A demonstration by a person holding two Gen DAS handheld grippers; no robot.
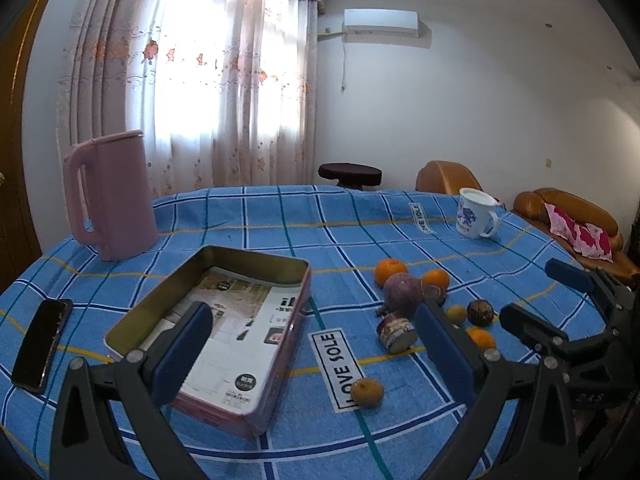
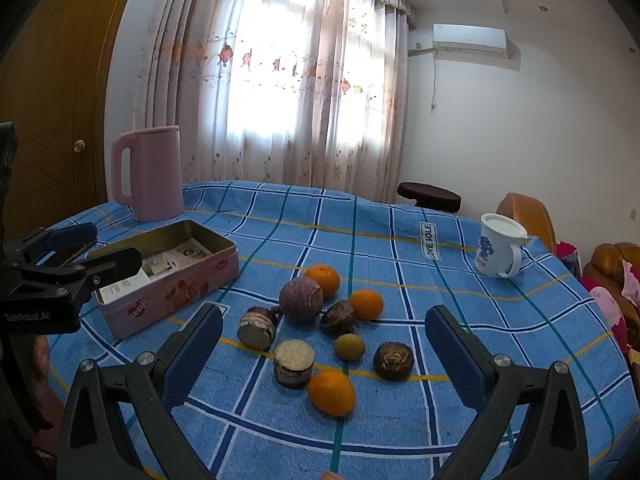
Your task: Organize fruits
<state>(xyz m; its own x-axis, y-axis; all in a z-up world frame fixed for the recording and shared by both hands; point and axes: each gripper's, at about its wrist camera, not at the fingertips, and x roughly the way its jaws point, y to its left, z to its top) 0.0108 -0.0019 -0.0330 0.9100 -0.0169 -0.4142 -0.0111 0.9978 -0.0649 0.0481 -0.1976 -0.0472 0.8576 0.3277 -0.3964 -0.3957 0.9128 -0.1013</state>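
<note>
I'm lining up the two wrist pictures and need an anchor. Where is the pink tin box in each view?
Left wrist: the pink tin box lies lower left of centre, partly behind the left gripper's near finger.
Right wrist: the same box sits at mid-left, left of the fruit.
Shared landmark: the pink kettle behind it.

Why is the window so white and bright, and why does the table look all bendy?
In both wrist views daylight through the curtain overexposes the window to white. The fisheye lenses bend the tablecloth lines into curves and blacken the corners. The fruits stay fairly sharp in the right wrist view.
</note>
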